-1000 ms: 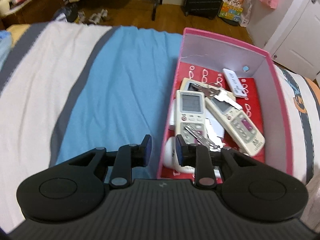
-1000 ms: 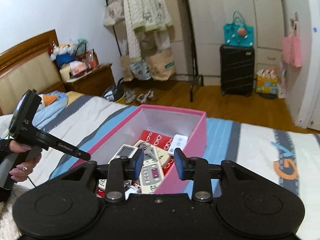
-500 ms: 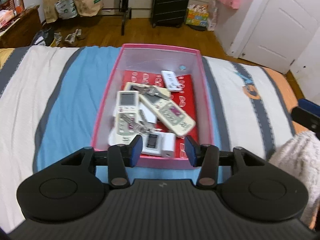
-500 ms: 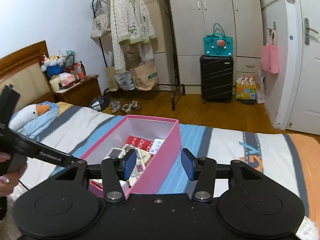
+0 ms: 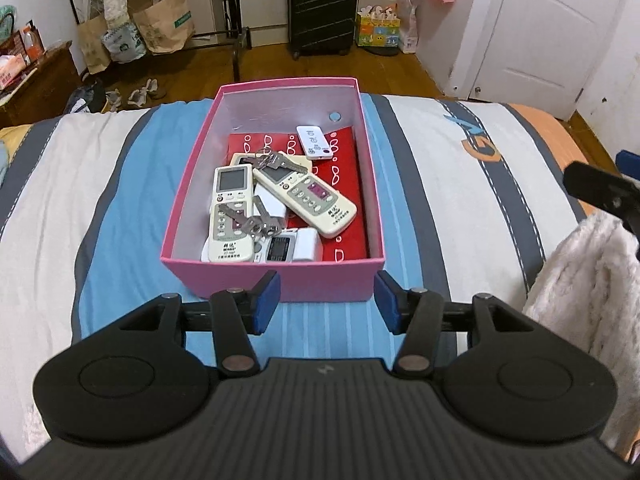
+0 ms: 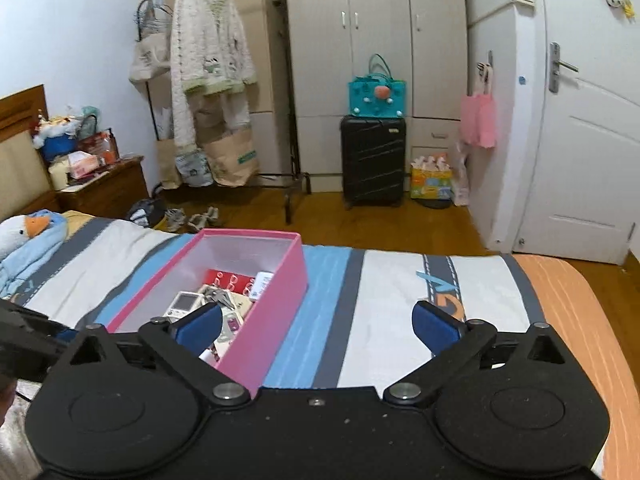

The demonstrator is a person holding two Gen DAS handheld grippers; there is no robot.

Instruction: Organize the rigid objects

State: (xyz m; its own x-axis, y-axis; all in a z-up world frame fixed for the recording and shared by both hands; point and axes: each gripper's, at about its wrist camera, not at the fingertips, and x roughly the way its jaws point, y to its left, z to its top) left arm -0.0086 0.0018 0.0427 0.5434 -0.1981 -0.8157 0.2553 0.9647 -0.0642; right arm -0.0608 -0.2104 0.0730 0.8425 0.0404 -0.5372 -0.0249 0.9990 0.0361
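1. The bed (image 5: 440, 184), under a striped cover, carries the whole job; no loose rigid item shows on the visible part of the cover in either view, so the gathering looks largely done.
2. The pink box (image 5: 276, 280) sits on the blue stripe near the middle of the bed, lid off; everything to be organised appears to lie inside it.
3. Two large remotes, the left remote (image 5: 232, 216) and the slanted remote (image 5: 308, 196), lie side by side and overlap at their tops; they are piled rather than lined up, so tidying inside the box may be left.
4. A small white remote (image 5: 314, 142) lies apart near the far wall; a small display device (image 5: 279, 247) rests against the near wall.
5. Two bunches of keys (image 5: 252, 222) lie on top of the remotes.
6. The left gripper (image 5: 326, 300) hovers just short of the near wall, spread and empty; the right gripper (image 6: 318, 322) is spread wide and empty, its left finger above the box, its right finger over the cover.
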